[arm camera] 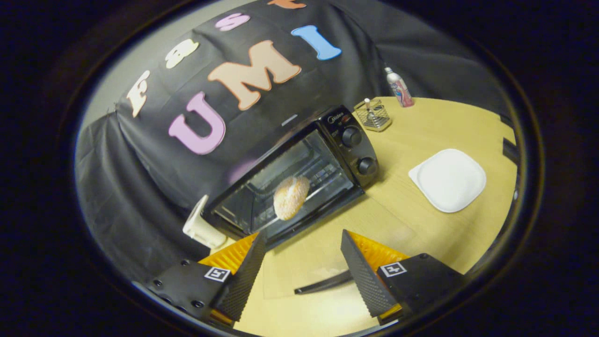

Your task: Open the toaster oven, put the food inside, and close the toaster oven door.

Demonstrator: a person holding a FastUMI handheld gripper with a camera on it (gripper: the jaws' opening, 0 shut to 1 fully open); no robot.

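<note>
The black toaster oven [299,173] stands on the wooden table against the booth's wall, its two knobs on the right of the front. Its glass door [304,262] lies folded down flat toward me, with the black handle bar [323,283] low between my fingers. A round, pale sugared bun [291,197] rests on the wire rack inside the oven cavity, just beyond my fingertips. My gripper [303,238] is open above the lowered door, and nothing is between its fingers.
A white square plate [448,180] with nothing on it lies on the table [421,234] to the right of the oven. A small wire holder [373,114] and a pink-labelled bottle [399,87] stand behind it. A white plastic object [202,227] sits by the oven's left corner.
</note>
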